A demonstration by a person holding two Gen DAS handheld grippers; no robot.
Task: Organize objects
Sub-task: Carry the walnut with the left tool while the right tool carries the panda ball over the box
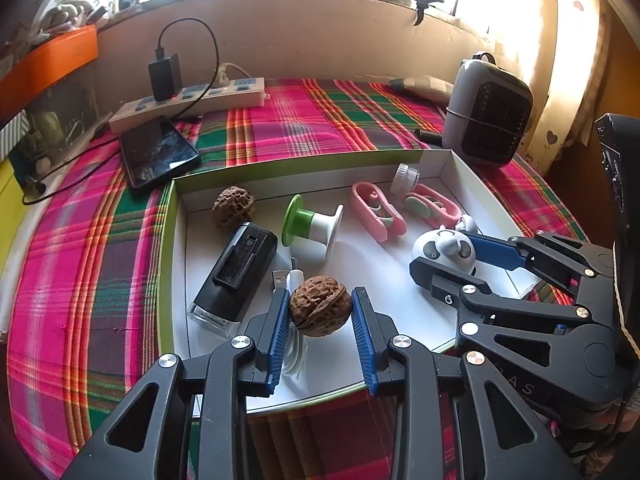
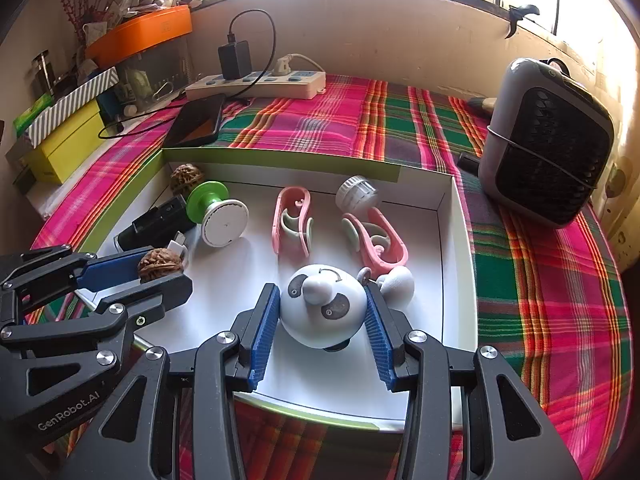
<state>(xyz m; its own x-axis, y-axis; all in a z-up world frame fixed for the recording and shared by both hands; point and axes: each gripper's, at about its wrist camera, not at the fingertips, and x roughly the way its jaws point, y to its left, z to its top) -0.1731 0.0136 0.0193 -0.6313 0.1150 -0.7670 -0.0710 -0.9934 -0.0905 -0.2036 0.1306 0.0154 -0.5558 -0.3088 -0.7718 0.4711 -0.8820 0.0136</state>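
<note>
A shallow white tray with a green rim [image 1: 168, 240] [image 2: 456, 264] lies on a plaid cloth. My left gripper [image 1: 320, 312] [image 2: 160, 268] is shut on a brown walnut [image 1: 320, 306] [image 2: 161, 263] over the tray's front left. My right gripper [image 2: 323, 312] [image 1: 444, 258] is shut on a white panda toy [image 2: 322, 308] [image 1: 442, 250] at the tray's front right. In the tray lie a second walnut [image 1: 233, 208], a black device [image 1: 236, 276], a green and white spool [image 1: 312, 226], two pink clips [image 1: 378, 210] [image 1: 432, 204] and a white cap [image 1: 405, 178].
A phone [image 1: 158, 152], a power strip [image 1: 192, 104] with a black charger and a grey fan heater [image 2: 548, 140] stand on the cloth behind the tray. Boxes [image 2: 68, 140] are stacked at the left. A white cable [image 1: 294, 348] lies under the left gripper.
</note>
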